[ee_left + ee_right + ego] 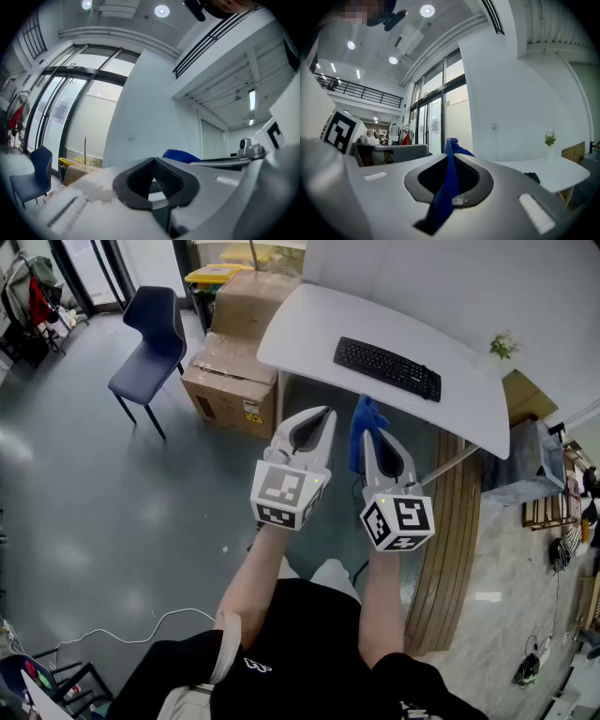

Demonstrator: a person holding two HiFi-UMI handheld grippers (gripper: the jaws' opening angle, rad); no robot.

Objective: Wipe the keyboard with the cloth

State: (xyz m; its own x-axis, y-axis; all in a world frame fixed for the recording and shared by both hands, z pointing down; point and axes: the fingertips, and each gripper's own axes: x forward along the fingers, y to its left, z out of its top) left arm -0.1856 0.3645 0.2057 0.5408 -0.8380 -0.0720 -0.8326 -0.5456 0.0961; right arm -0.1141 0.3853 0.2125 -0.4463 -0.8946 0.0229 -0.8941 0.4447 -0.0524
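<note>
Right tool | clamps cloth | keyboard ahead, apart, on table

Office-like hall, white desk with keyboard, chair, cardboard boxes, glass frontage

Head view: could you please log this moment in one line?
left gripper: shut, empty | right gripper: shut on blue cloth | keyboard: on white table, untouched
</note>
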